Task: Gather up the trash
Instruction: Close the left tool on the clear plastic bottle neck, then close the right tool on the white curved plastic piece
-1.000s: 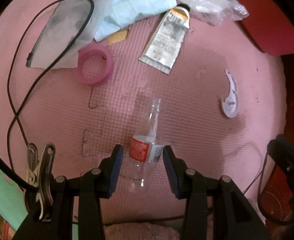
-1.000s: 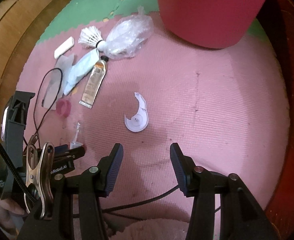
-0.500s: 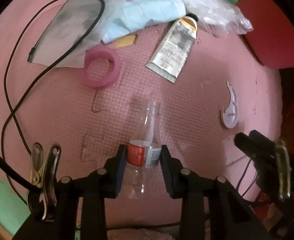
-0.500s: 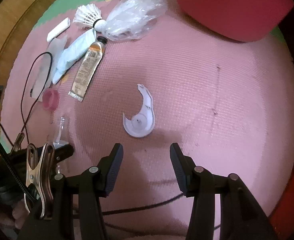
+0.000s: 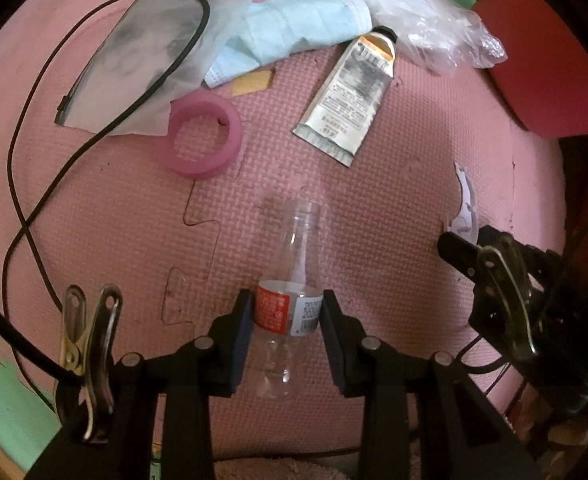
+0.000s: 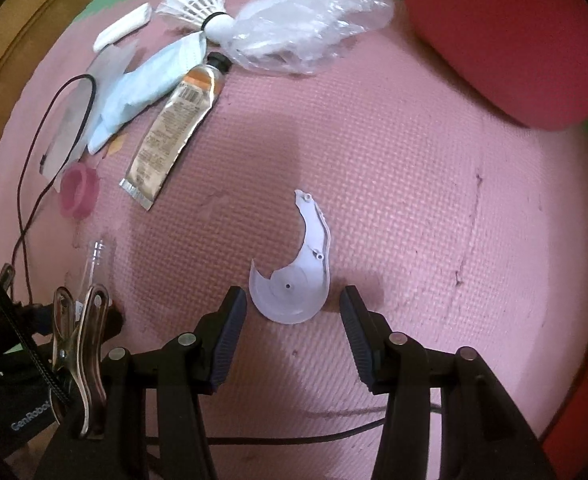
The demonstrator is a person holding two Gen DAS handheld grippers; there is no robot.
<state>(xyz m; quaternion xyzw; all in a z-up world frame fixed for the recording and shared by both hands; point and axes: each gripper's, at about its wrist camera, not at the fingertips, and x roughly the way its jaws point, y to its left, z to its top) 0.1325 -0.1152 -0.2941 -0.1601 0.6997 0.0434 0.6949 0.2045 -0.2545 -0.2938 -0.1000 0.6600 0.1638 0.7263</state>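
With its pads pressed against both sides of the red label, the left hand-held gripper (image 5: 287, 314) is clamped on the clear plastic bottle (image 5: 292, 280), bottom centre of the left view; the bottle lies on the pink foam mat (image 5: 414, 200) with its open neck pointing up-frame. Right hand-held gripper (image 6: 293, 306) is spread wide, low over the mat, fingertips either side of the white curved plastic piece (image 6: 298, 280), no contact visible. Rest of the trash sits upper left in the right view: silver tube (image 6: 174, 128), blue face mask (image 6: 150, 80), shuttlecock (image 6: 202, 8), crumpled clear bag (image 6: 306, 28), pink ring (image 6: 79, 190), grey translucent sheet (image 5: 150, 52) with a black cable (image 5: 34, 152) looped over it. Red bin (image 6: 514, 32) upper right, on the mat edge.
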